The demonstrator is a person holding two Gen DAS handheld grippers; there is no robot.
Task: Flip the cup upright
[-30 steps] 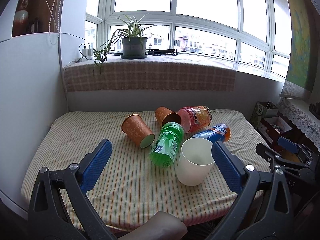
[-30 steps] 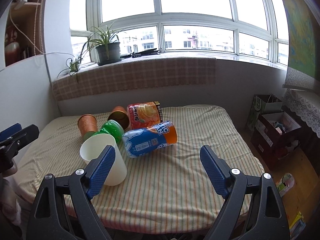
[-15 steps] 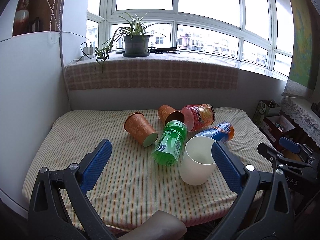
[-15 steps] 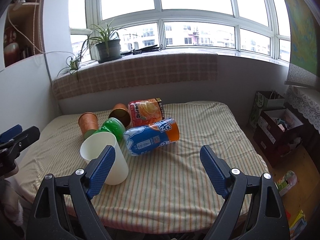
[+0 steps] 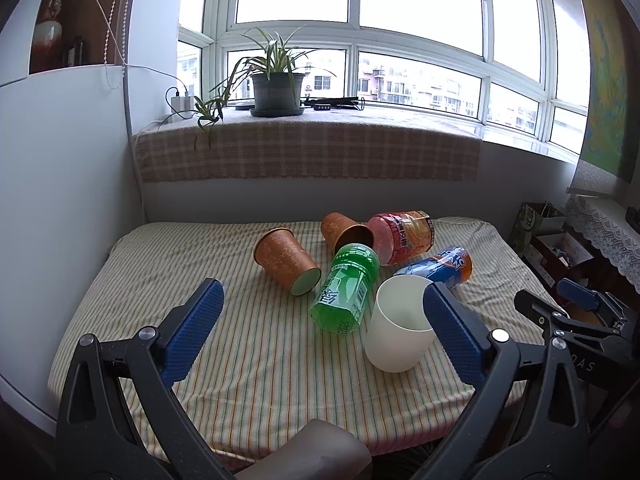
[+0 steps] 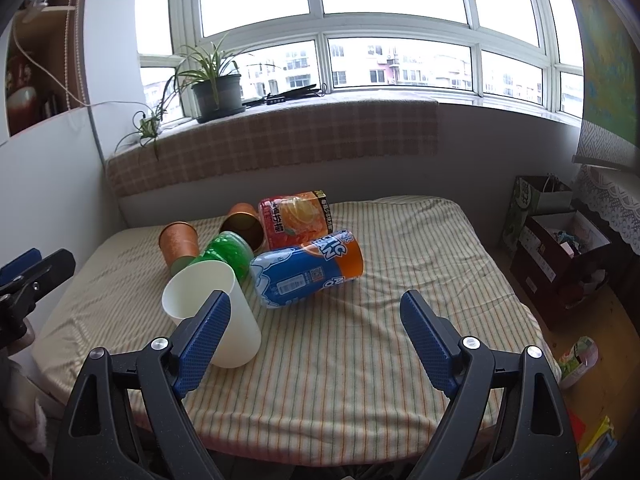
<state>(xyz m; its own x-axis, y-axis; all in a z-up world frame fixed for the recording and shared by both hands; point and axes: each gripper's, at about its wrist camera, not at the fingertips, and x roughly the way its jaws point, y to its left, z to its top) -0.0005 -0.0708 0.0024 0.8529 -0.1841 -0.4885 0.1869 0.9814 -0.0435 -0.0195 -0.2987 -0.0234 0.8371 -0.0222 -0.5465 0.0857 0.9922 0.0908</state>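
A white cup (image 5: 396, 328) stands upright on the striped table (image 5: 248, 360), also in the right wrist view (image 6: 216, 304). Two orange-brown cups lie on their sides: one (image 5: 286, 260) to the left, one (image 5: 346, 232) behind. A green bottle (image 5: 348, 288), a red-orange can (image 5: 402, 236) and a blue-orange can (image 5: 440, 268) lie beside them. My left gripper (image 5: 320, 332) is open and empty above the table's near edge. My right gripper (image 6: 316, 336) is open and empty, right of the white cup.
A plaid-covered window sill (image 5: 308, 148) with a potted plant (image 5: 276, 84) runs behind the table. A white wall panel (image 5: 60, 200) stands on the left. Boxes and bags (image 6: 560, 232) sit on the floor to the right.
Both grippers have drawn back and risen slightly, so the objects appear a little farther away. Nothing on the table has moved.
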